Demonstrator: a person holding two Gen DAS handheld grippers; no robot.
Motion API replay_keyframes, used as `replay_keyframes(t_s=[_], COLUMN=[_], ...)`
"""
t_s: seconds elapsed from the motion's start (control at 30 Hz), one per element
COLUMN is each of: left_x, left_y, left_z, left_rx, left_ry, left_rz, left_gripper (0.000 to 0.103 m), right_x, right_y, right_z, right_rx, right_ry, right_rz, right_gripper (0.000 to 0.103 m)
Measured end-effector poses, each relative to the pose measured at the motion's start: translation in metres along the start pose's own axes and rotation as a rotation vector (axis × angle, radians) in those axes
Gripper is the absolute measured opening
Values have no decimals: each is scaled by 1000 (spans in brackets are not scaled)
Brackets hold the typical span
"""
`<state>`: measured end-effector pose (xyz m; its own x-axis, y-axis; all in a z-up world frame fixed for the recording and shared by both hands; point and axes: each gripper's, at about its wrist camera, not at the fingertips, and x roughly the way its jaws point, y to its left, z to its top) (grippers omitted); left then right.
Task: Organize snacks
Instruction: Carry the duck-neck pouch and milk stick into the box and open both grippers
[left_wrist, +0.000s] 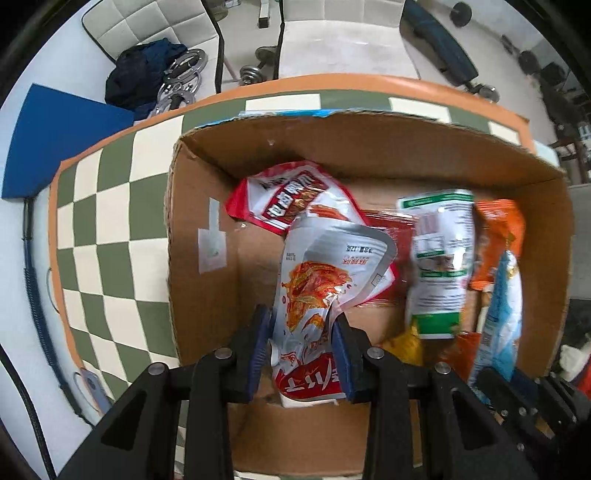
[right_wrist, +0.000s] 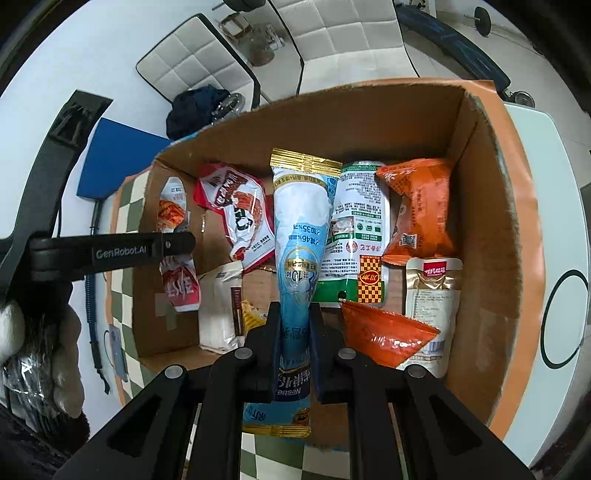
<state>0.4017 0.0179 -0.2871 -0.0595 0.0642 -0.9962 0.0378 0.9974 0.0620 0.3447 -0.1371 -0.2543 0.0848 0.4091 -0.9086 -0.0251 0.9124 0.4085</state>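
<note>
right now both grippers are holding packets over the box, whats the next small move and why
Probably lower the right gripper slightly and release the blue cone packet: it hangs above the packets already lying in the cardboard box. The left gripper should wait with its silver packet.

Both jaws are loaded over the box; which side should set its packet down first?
Probably left. The left gripper holds the silver-red pouch over bare cardboard box floor. The right gripper holds the blue cone packet above already crowded snacks.
</note>
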Motion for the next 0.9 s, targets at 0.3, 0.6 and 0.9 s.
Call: replay_keyframes(t_s=[0.3, 0.6, 0.9], left_x=[9, 2, -13], left_y=[6, 9, 7], left_z=[6, 3, -16], left_rx=[-6, -35, -53], left_ry=[33, -18, -58], left_rz=[30, -4, -34], left_gripper=[33, 74, 88], right_x=[28, 31, 14], right_y=[-7, -5, -5], right_z=[4, 2, -3], right_rx=[11, 14, 13], right_ry=[62, 80, 51], right_rz=[-31, -59, -119], right_gripper=[16, 79, 86])
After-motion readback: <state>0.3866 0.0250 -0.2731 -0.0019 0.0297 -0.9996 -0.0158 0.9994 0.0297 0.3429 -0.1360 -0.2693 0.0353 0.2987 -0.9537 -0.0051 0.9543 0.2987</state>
